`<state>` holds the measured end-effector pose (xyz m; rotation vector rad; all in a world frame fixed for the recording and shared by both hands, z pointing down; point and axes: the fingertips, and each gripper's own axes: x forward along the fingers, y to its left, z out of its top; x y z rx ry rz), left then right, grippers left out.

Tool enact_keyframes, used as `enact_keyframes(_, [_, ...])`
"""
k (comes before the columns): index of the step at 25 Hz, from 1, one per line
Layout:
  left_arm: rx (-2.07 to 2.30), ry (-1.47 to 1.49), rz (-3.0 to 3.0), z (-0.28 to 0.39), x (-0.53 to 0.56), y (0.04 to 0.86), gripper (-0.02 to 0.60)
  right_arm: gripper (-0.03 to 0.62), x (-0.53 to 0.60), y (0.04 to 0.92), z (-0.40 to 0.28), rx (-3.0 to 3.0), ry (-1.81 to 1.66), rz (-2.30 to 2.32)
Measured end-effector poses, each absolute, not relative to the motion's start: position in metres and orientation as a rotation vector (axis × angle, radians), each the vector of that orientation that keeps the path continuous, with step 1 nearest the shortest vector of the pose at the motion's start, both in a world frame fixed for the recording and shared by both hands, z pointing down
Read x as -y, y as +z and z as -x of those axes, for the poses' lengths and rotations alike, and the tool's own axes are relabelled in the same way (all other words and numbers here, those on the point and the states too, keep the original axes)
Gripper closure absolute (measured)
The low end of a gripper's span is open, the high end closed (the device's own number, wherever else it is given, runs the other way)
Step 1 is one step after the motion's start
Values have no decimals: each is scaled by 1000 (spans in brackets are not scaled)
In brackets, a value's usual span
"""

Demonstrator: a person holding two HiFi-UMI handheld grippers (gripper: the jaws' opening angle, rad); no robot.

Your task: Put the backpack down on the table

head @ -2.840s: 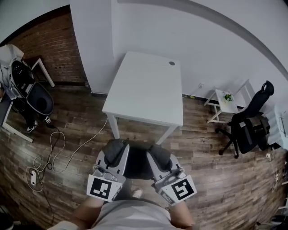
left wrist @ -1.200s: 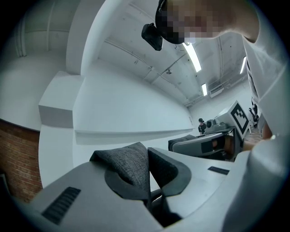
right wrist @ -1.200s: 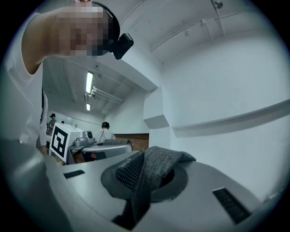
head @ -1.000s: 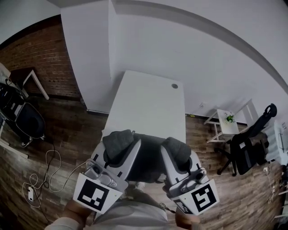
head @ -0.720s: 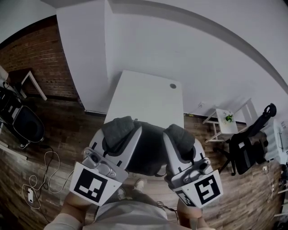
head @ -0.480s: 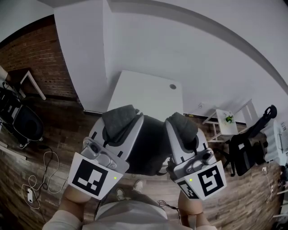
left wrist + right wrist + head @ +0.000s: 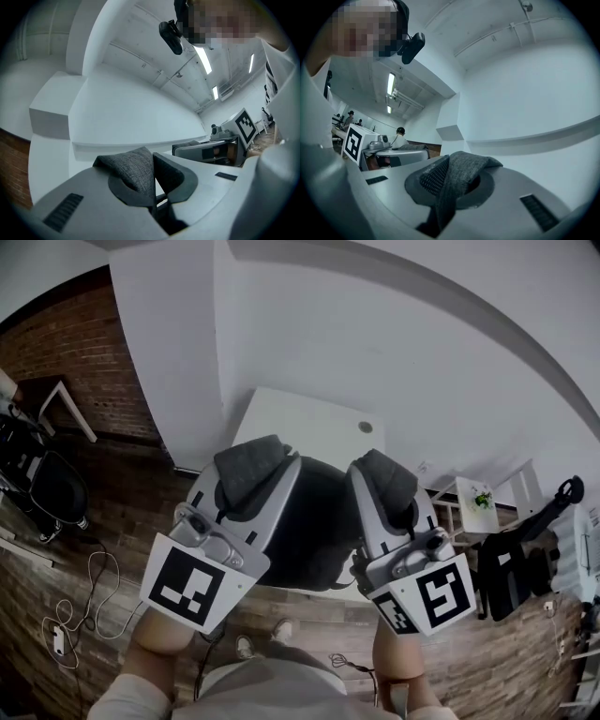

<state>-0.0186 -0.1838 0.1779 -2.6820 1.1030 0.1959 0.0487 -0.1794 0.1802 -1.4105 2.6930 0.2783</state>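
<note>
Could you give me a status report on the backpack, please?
Left tool and right tool each shut on a grey strap. Backpack held over table, not down. Nothing blocking.

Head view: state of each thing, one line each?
backpack: hangs by its grey straps over near end of table
left tool: shut on a strap
right tool: shut on a strap
table: standing by the wall, near end under backpack
</note>
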Motion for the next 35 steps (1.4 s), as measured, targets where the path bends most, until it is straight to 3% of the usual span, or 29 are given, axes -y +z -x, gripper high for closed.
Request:
enact_keyframes(11, [-1197, 174, 2650, -4, 242, 206, 543, 540, 230, 209, -70, -2712, 377, 1385])
enact_keyframes(35, [-1340, -180, 2672, -12, 350, 351, 541, 539, 326, 345, -87, -2835, 116, 1526])
